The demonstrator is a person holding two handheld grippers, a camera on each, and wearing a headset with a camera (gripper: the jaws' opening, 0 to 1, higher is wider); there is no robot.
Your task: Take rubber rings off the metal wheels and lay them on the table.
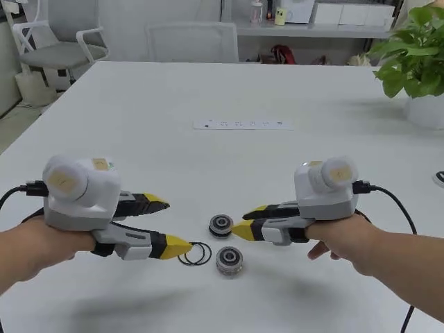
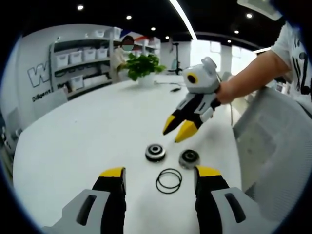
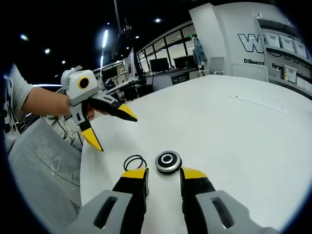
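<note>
Two small metal wheels lie on the white table point(image 1: 139, 118): one point(image 1: 220, 224) farther from me, one point(image 1: 229, 259) nearer. Two thin black rubber rings point(image 1: 195, 253) lie overlapping on the table just left of the nearer wheel. My left gripper point(image 1: 177, 225) is open, its lower tip just beside the rings. My right gripper point(image 1: 244, 222) hovers right of the wheels, jaws a narrow gap apart and holding nothing. The left gripper view shows both wheels point(image 2: 155, 152) point(image 2: 189, 158), the rings point(image 2: 168, 181) and the right gripper point(image 2: 175, 132). In the right gripper view I see a wheel point(image 3: 168, 162), the rings point(image 3: 134, 162) and the left gripper point(image 3: 114, 131).
A white power strip point(image 1: 243, 125) lies mid-table beyond the wheels. A potted plant point(image 1: 415, 59) stands at the far right edge. Chairs point(image 1: 59, 41) stand behind the table. A black cable point(image 1: 402, 208) trails from the right gripper.
</note>
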